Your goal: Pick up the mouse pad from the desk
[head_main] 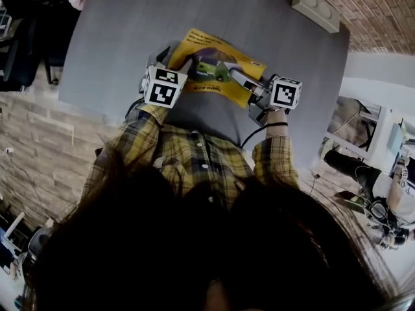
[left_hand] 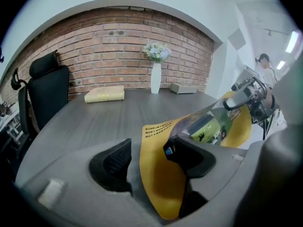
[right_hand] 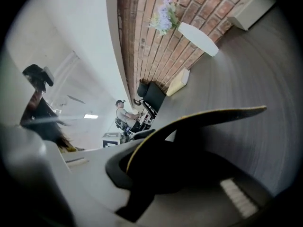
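The yellow mouse pad (head_main: pixel 217 49) with a green printed picture hangs curved above the grey desk (head_main: pixel 123 31), held up between both grippers. My right gripper (head_main: pixel 235 76) is shut on its right edge; in the right gripper view the pad's dark underside (right_hand: pixel 208 115) arches out from the jaws of my right gripper (right_hand: pixel 156 160). My left gripper (head_main: pixel 188 65) has its jaws wide around the pad's left edge. In the left gripper view the mouse pad (left_hand: pixel 161 183) leans against the right finger (left_hand: pixel 189 156), while the left finger (left_hand: pixel 113 162) stands apart from it.
At the desk's far edge, along the brick wall, stand a white vase with flowers (left_hand: pixel 155 77), a pale yellow box (left_hand: pixel 104 94) and a grey box (left_hand: pixel 183 88). A black office chair (left_hand: pixel 47 93) stands at the left. A person (left_hand: pixel 265 67) works in the background at the right.
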`<move>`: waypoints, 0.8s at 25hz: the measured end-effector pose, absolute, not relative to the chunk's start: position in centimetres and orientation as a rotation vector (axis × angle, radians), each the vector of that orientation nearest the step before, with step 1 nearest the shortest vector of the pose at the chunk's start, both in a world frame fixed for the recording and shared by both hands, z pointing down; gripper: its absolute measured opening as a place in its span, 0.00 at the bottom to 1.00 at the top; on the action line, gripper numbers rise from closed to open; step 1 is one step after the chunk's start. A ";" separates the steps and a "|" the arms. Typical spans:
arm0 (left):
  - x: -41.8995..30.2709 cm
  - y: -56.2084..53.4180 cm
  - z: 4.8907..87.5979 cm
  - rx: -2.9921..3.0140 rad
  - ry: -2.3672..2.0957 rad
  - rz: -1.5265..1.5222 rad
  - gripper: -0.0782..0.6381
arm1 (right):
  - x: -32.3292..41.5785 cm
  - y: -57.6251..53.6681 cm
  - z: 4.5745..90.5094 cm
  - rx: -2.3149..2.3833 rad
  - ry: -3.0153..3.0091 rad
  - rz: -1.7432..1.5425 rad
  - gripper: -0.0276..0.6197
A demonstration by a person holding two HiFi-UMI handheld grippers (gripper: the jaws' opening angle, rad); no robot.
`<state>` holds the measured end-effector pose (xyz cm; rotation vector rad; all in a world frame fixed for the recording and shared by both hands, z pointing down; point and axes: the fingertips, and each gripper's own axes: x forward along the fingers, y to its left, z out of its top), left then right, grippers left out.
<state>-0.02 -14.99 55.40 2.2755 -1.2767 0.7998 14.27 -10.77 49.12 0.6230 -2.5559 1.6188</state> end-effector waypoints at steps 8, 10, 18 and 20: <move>1.3 -15.5 50.0 2.385 -1.289 0.678 0.50 | 15.6 -11.6 43.9 0.873 -2.694 1.321 0.06; 1.6 -15.8 48.4 2.413 -1.297 0.642 0.50 | 16.3 -12.0 42.8 0.972 -2.708 1.245 0.06; 2.9 -15.9 43.2 2.513 -1.284 0.500 0.46 | 18.4 -12.6 38.7 1.263 -2.698 0.845 0.06; 3.2 -15.9 41.8 2.538 -1.286 0.472 0.45 | 18.9 -12.6 37.4 1.333 -2.688 0.747 0.06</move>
